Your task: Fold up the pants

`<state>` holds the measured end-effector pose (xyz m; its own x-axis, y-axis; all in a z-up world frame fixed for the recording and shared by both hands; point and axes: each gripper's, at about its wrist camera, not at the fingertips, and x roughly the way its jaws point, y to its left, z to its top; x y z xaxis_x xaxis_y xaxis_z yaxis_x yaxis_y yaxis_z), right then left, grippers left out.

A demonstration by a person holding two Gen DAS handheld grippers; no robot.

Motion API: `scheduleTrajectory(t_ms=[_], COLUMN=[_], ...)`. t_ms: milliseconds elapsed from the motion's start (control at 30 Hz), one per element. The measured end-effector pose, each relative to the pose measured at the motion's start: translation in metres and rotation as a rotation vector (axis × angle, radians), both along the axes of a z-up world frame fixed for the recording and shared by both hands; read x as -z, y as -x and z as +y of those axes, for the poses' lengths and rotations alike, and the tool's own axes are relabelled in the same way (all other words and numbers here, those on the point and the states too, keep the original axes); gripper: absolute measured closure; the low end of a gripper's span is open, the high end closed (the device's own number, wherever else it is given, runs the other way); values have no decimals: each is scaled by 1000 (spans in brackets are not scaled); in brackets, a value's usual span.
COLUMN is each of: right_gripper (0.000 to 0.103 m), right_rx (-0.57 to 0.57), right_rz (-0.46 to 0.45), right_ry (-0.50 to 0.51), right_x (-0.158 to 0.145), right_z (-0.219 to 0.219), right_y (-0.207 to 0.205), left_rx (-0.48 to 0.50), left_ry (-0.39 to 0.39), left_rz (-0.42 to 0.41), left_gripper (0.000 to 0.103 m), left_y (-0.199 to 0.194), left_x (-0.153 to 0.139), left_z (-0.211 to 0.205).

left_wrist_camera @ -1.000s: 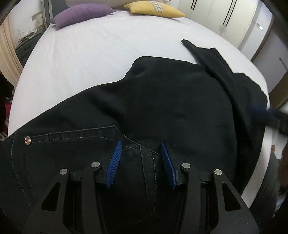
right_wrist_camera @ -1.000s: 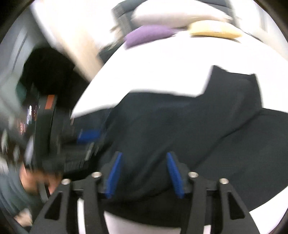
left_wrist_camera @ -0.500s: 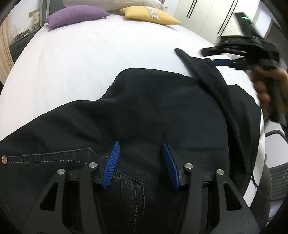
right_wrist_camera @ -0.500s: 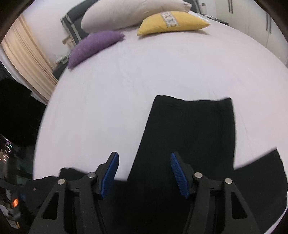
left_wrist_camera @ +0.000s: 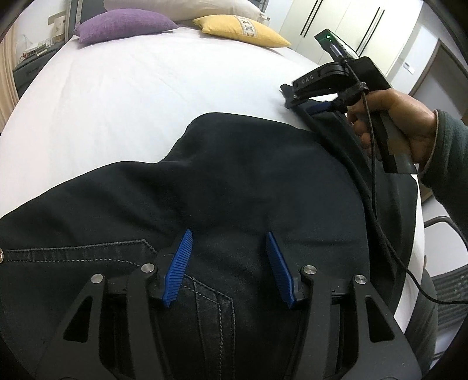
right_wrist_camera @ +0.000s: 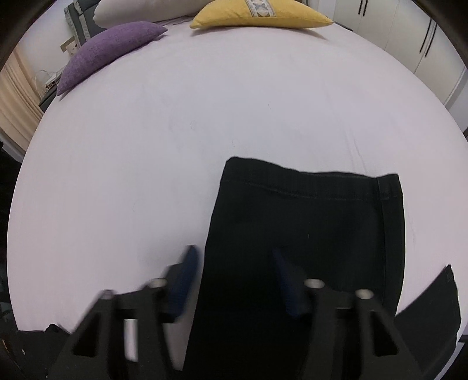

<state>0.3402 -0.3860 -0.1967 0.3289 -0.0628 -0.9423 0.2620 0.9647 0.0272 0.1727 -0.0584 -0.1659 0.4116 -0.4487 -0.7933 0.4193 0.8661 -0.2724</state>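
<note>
Both grippers, left gripper (left_wrist_camera: pixel 227 263) and right gripper (right_wrist_camera: pixel 234 280), are hovering wide open over black jeans (left_wrist_camera: pixel 234 181); folding is barely starting, legs lying unaligned.

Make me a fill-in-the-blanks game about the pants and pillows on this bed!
1. The pants on the bed are ____ in colour.
2. Beside the yellow pillow lies a ____ pillow.
3. The left gripper has its fingers ____, holding nothing.
4. The right gripper hovers over a pant ____.

Missing words: black; purple; open; leg
</note>
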Motion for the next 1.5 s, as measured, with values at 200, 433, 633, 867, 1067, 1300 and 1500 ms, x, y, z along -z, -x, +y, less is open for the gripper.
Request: scheduleTrajectory(t_ms=[200,433,633,867,1067,1300,1500], right_gripper=[98,99,100,99,86,57,57], right_rx=[55,161,407,719,758,755,750], right_rz=[-65,-292,-502,-556,-541,-492,-467], right_ry=[-67,-214,-353,-609,-759,-795,-816], right_x=[-17,-62,-82,-7,29,29,29], right_z=[-22,-74,-144,-210,-206,-215,-222], right_y=[11,71,190,305,297,290,278], left_rx=[-1,-5,2,28,22,13,14], left_ry=[-8,-19,-29,-85,-135,-156,-158], left_rz=[-5,-9,-6,-12,-22,-26,-31], left_gripper=[51,51,45,34,31,30,29], left_y=[0,1,2,3,7,2,3], left_x=[0,2,3,2,2,3,4], left_z=[-4,-13,-22,-40,-53,-67,-68])
